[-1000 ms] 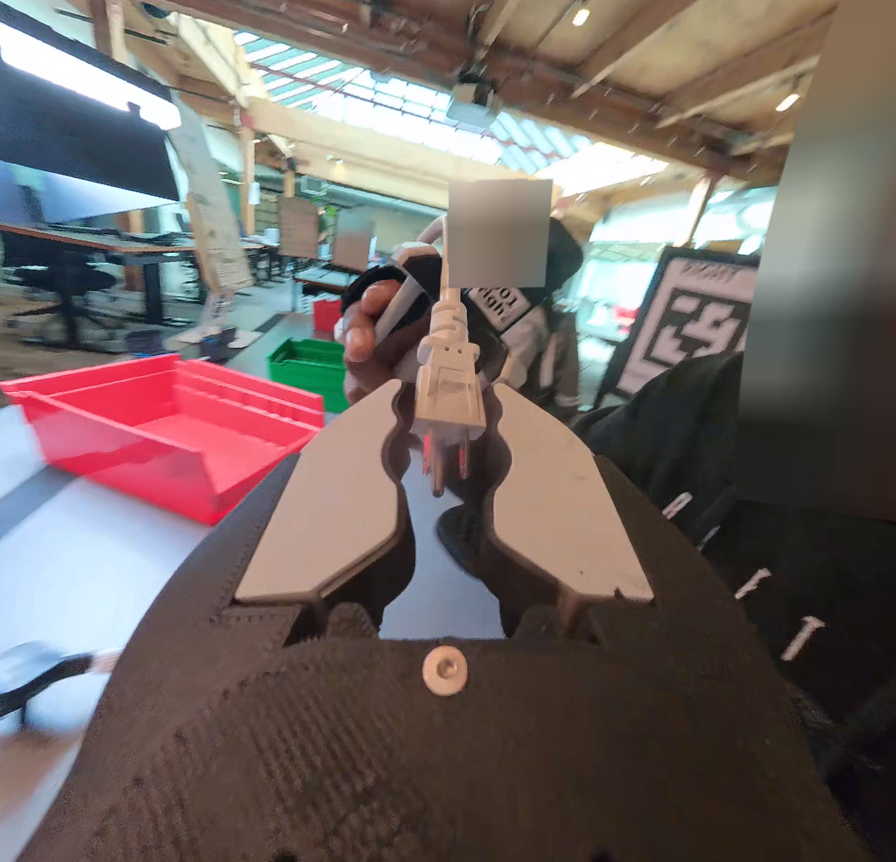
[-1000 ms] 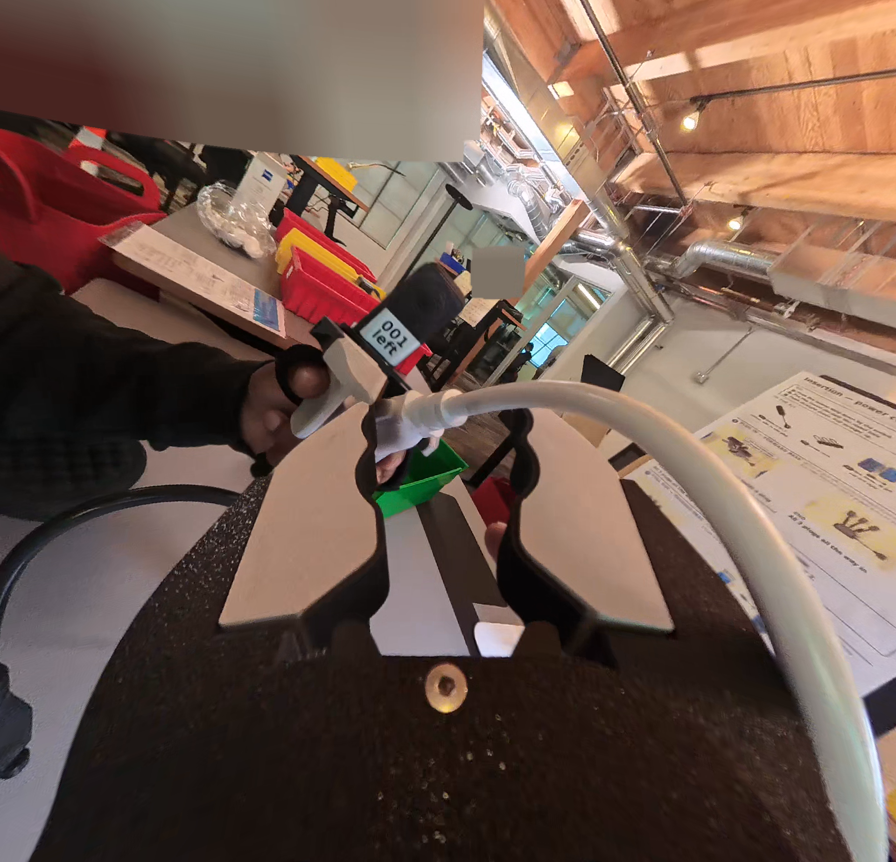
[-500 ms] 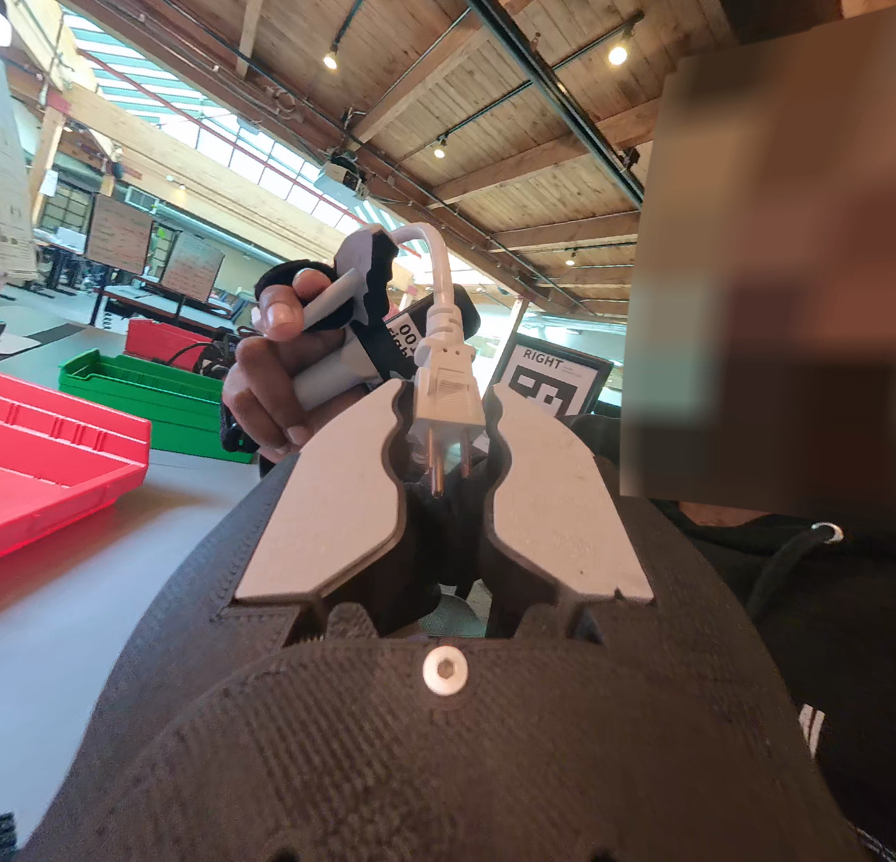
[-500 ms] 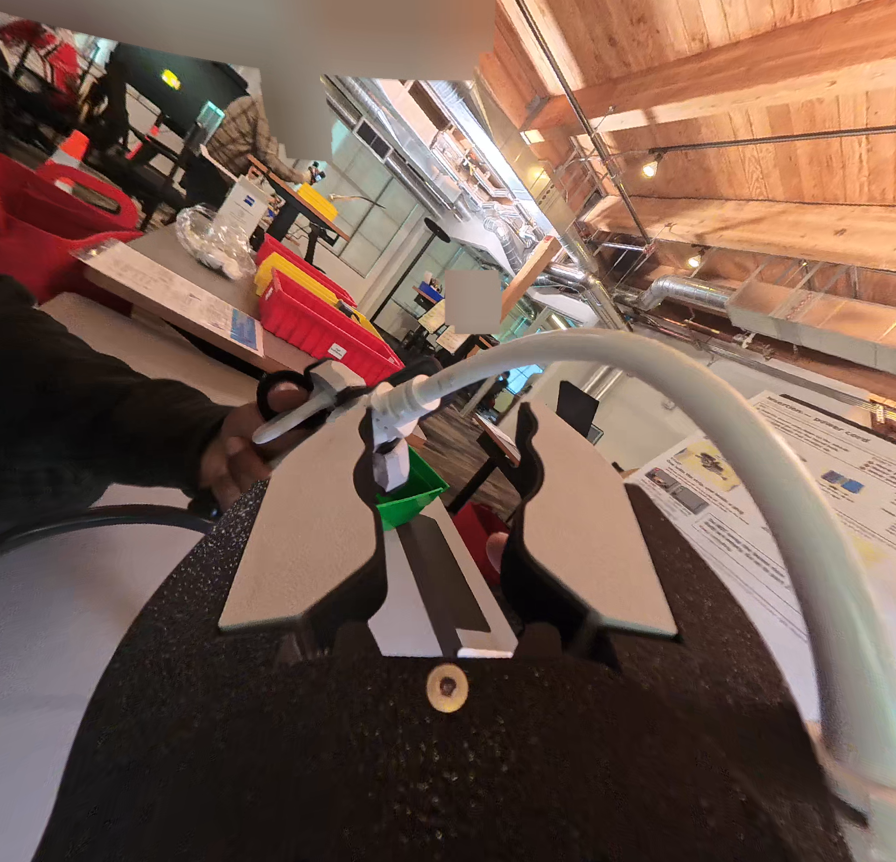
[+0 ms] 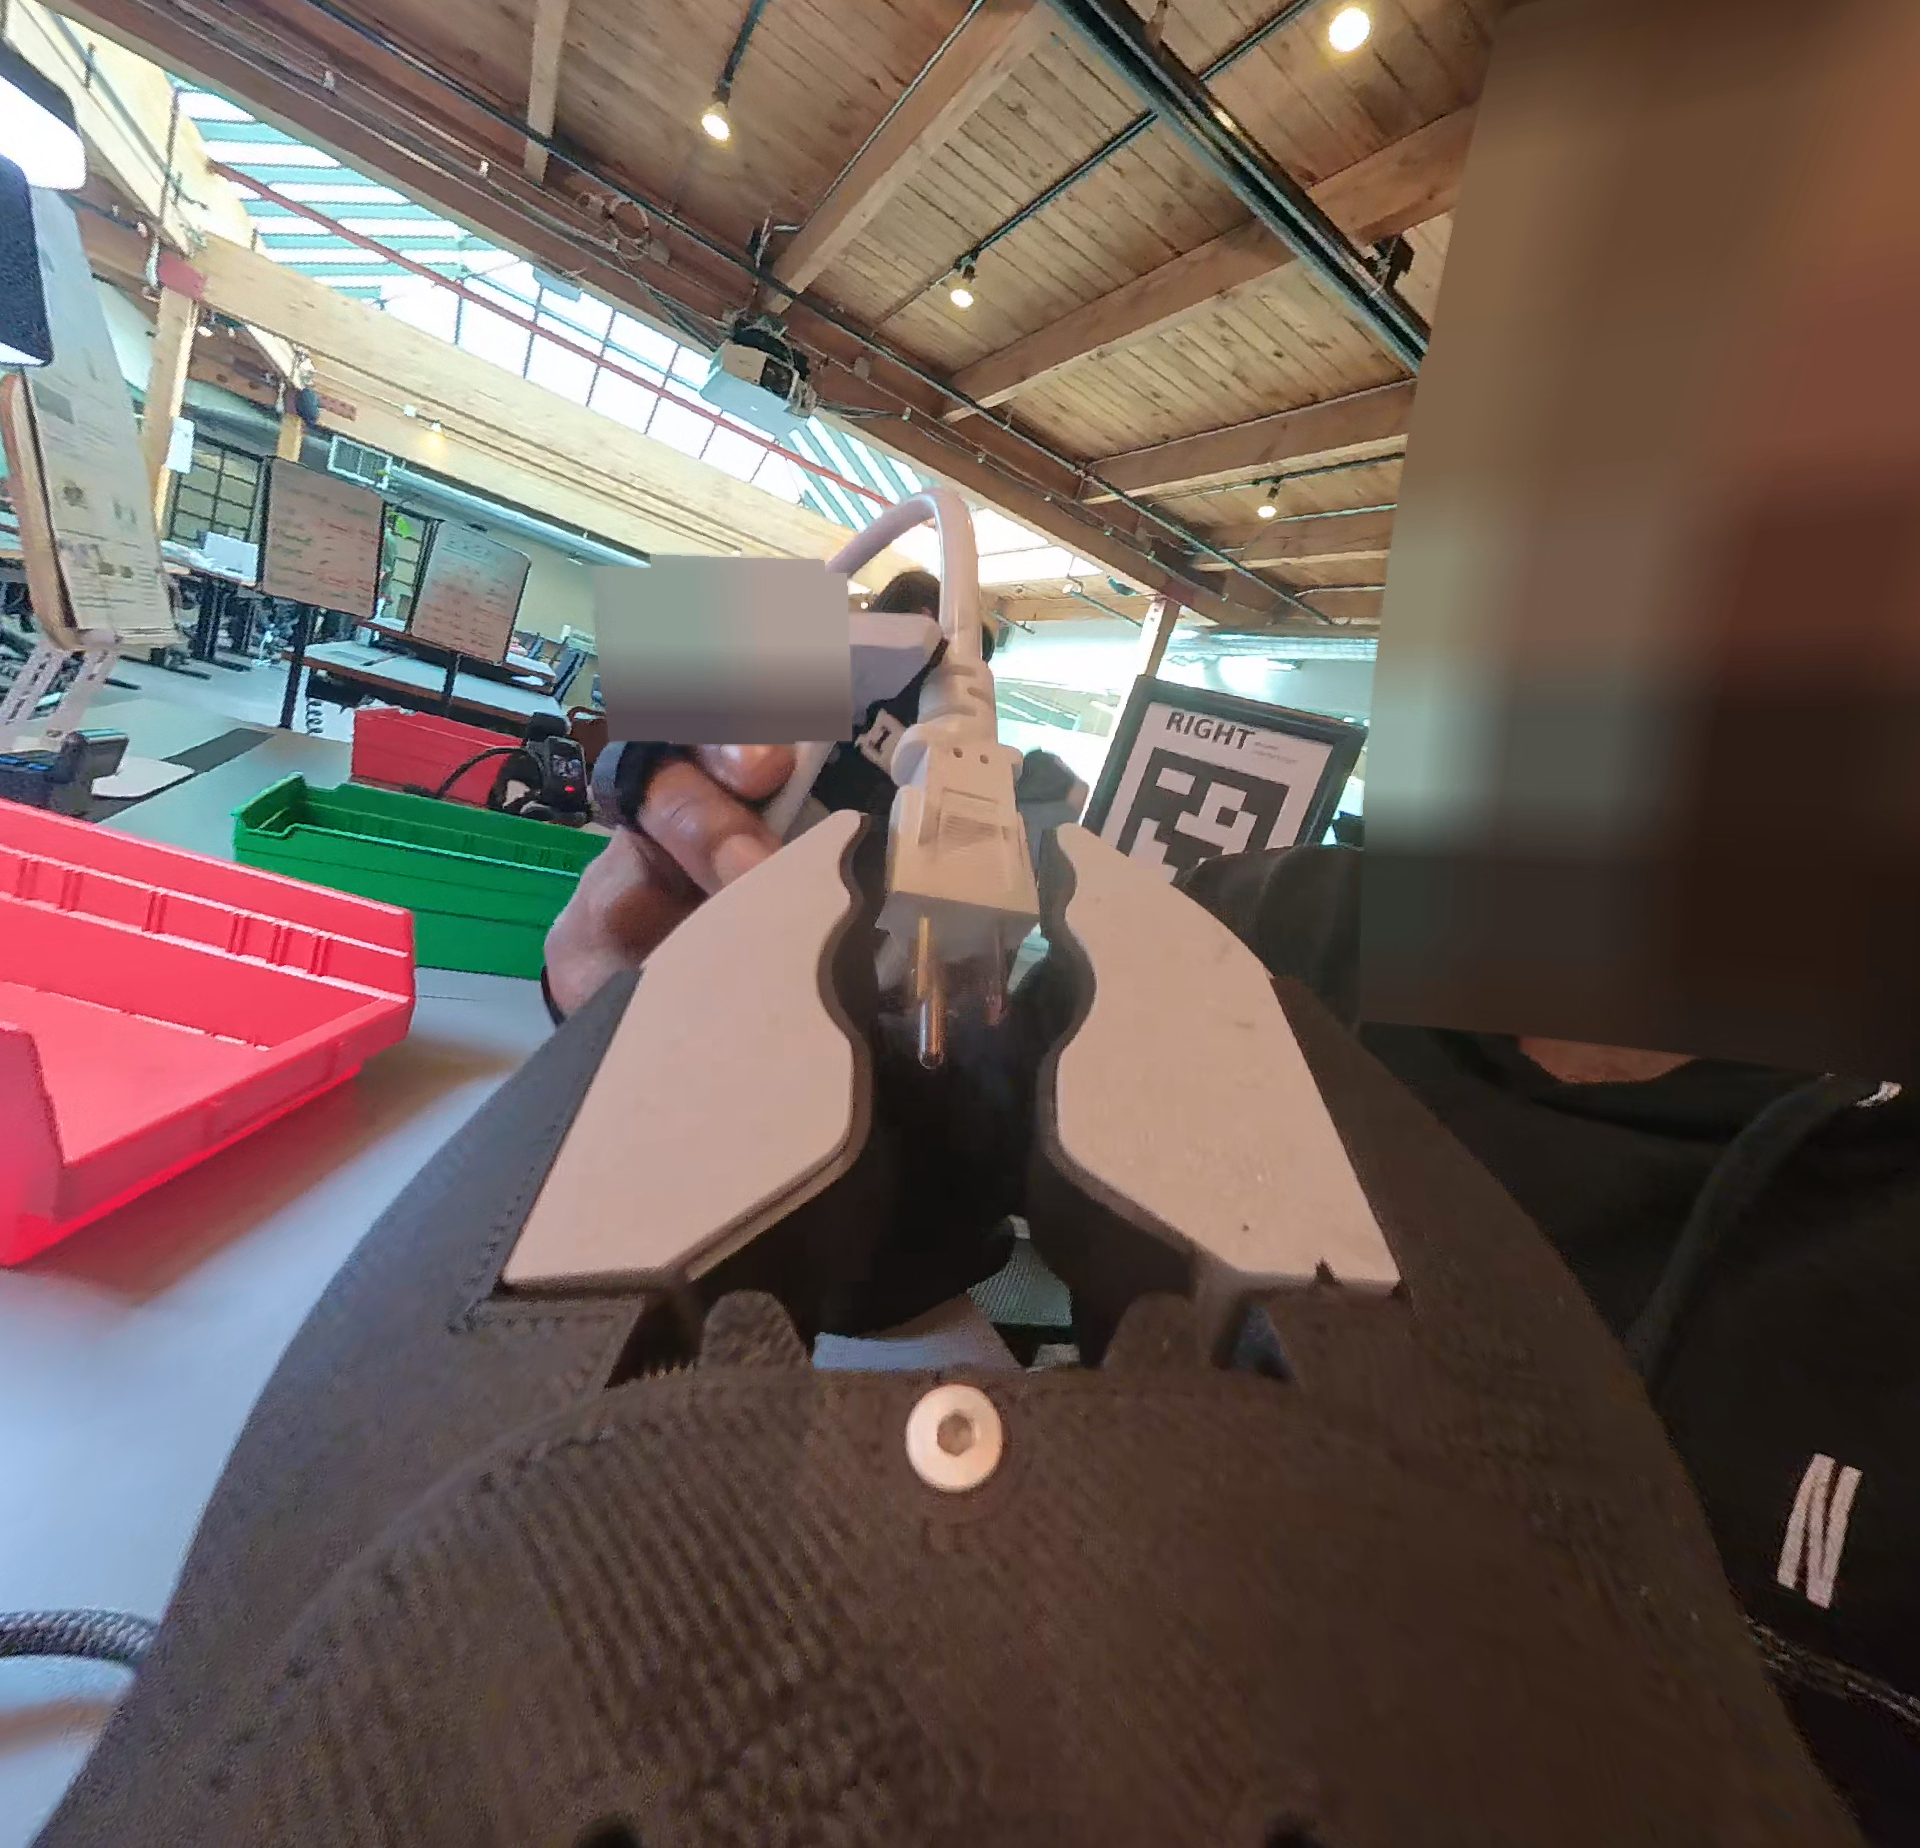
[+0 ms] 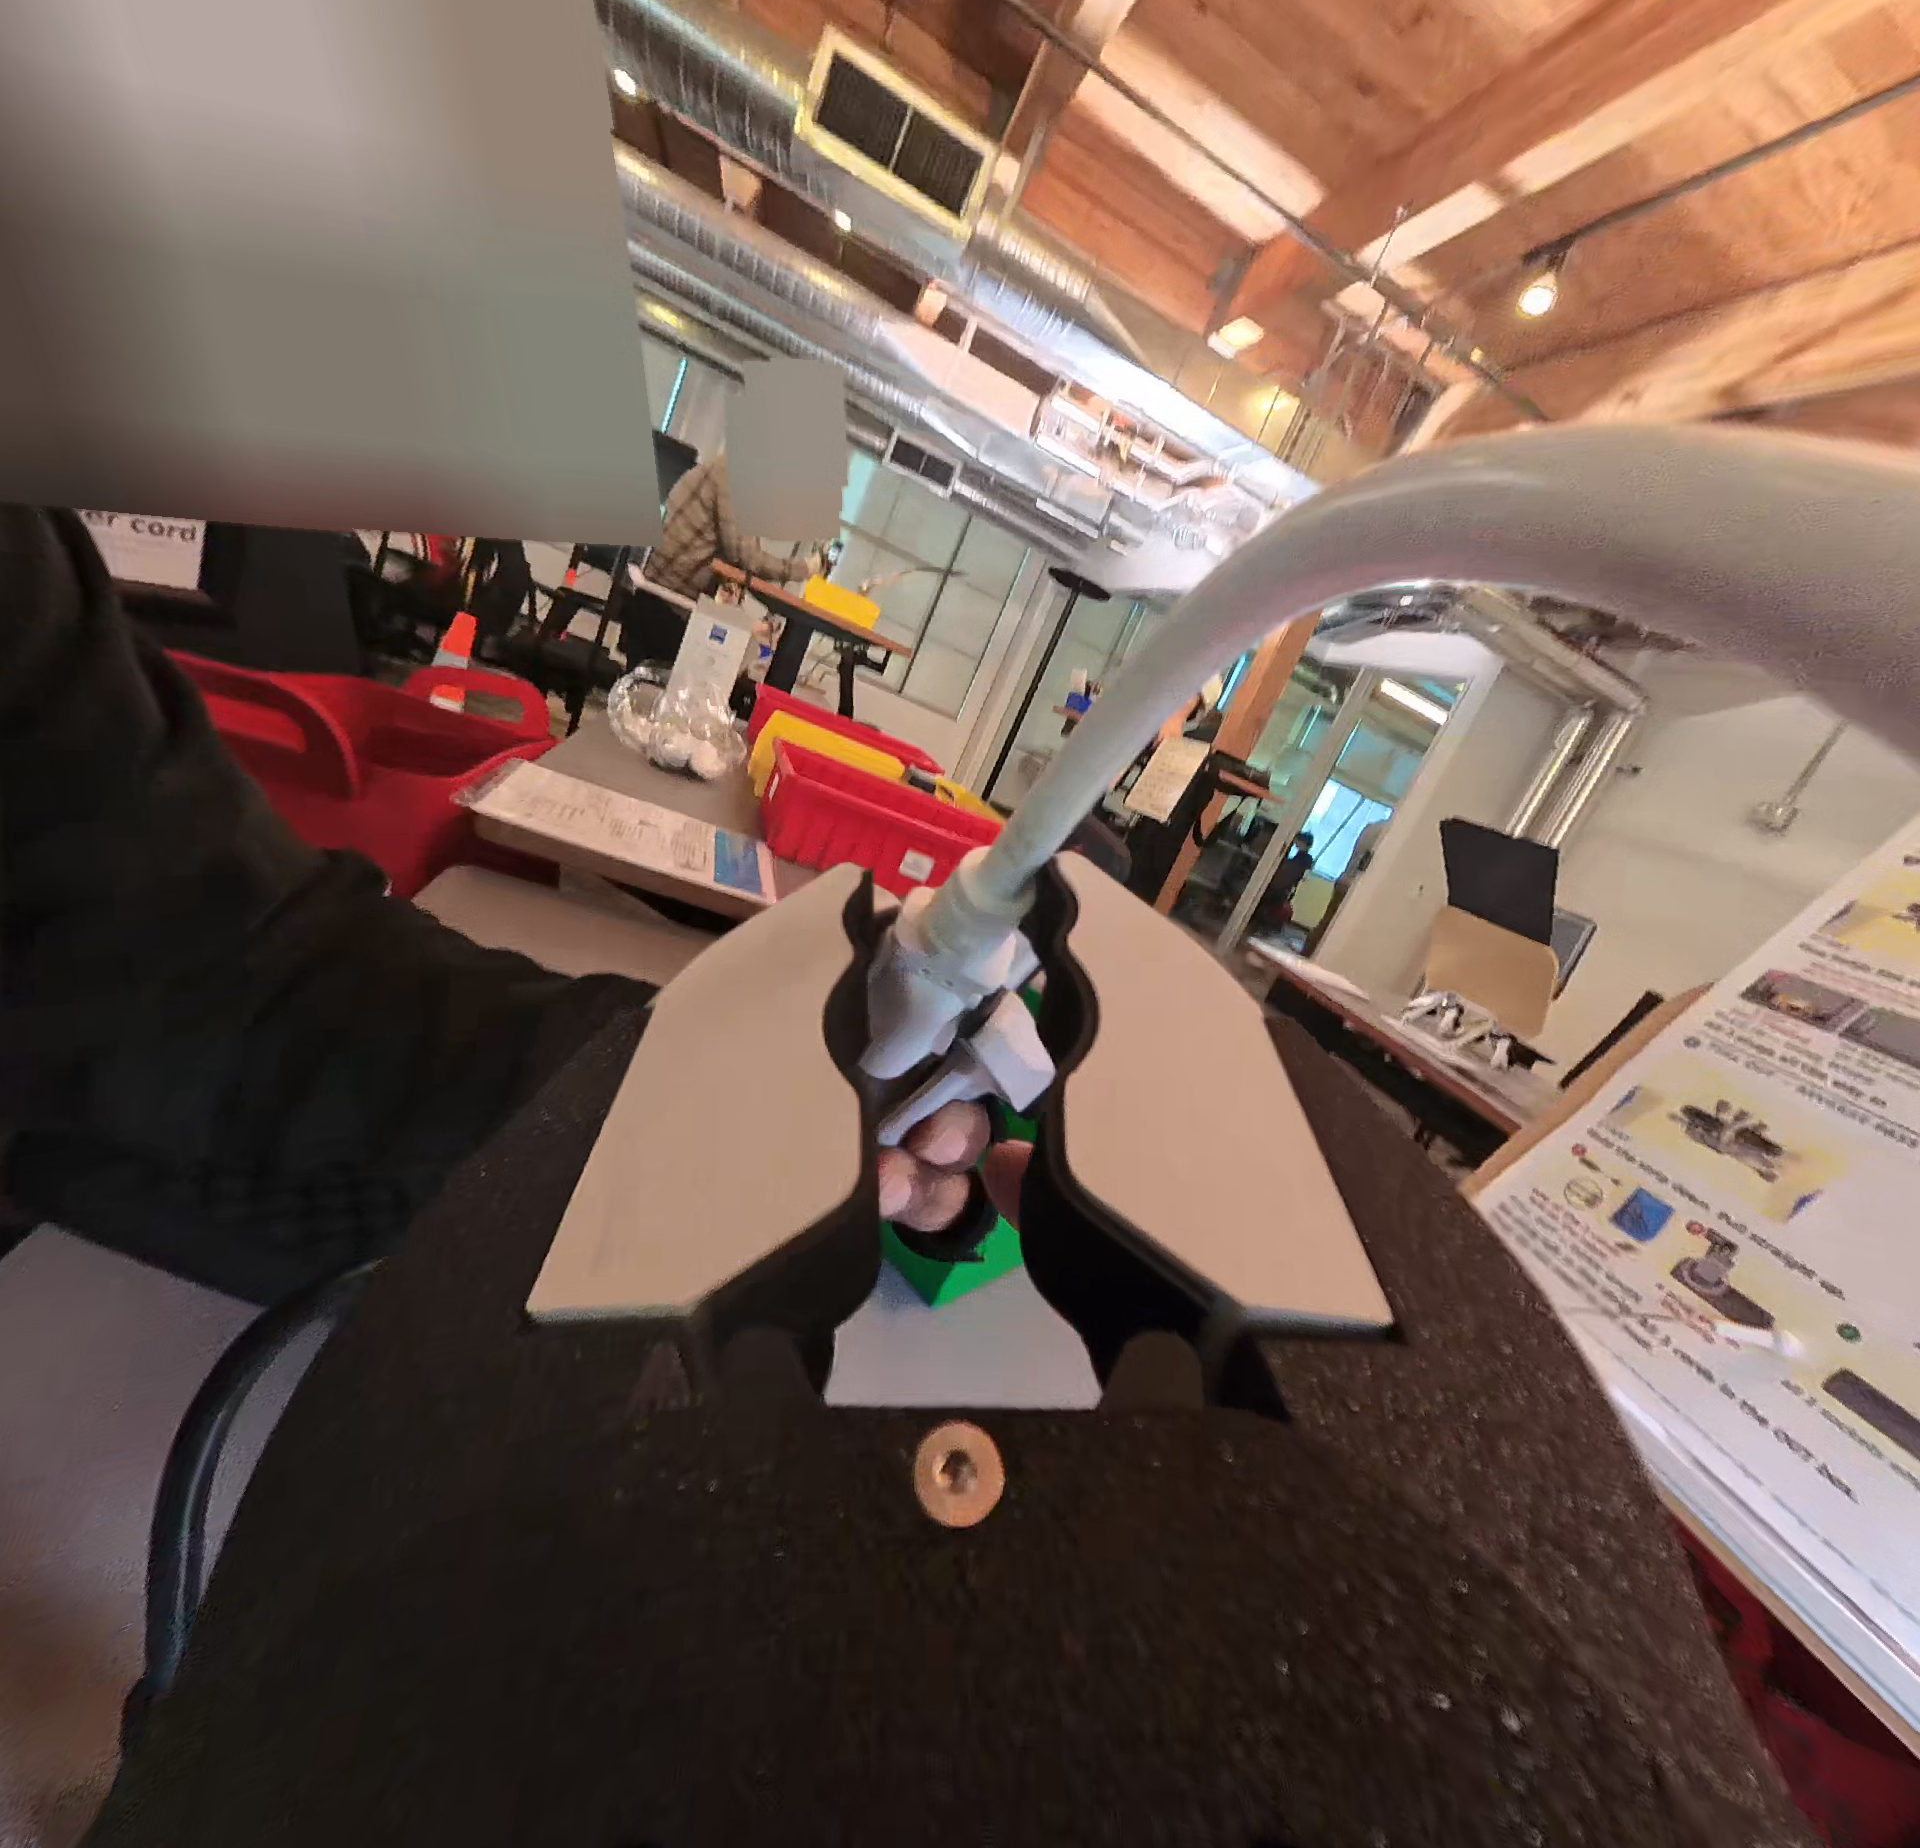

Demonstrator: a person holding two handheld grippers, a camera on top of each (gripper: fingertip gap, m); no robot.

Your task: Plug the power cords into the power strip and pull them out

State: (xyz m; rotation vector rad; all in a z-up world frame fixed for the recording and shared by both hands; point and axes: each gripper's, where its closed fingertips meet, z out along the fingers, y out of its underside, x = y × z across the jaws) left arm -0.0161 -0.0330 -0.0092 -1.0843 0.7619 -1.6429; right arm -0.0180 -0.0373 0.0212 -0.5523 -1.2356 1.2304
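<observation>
A white plug [image 5: 961,842] sits between the tips of my left gripper [image 5: 956,842], which is shut on it, prongs [image 5: 925,1009] pointing back at the camera. Its white cord [image 5: 961,572] arcs up behind it. In the right wrist view the same cord [image 6: 1351,520] curves down into my right gripper [image 6: 956,884], whose jaws stand narrow around the ribbed collar [image 6: 966,925] at the back of the plug [image 6: 997,1050]. A hand [image 6: 935,1164] on the left gripper shows just beyond. Both grippers are held up in the air. No power strip is in view.
A red bin [image 5: 187,1009] and a green bin [image 5: 416,853] stand on the grey table to the left. A black-and-white marker board [image 5: 1216,790] stands behind. An instruction sheet [image 6: 1714,1123] leans at right. A black cable [image 6: 197,1435] and the person's dark sleeve [image 6: 208,967] are at left. The tips of both grippers are at nearly the same place.
My right gripper has come up to the plug and its jaws have narrowed from wide open onto the collar. My left gripper has kept its hold while both swung upward.
</observation>
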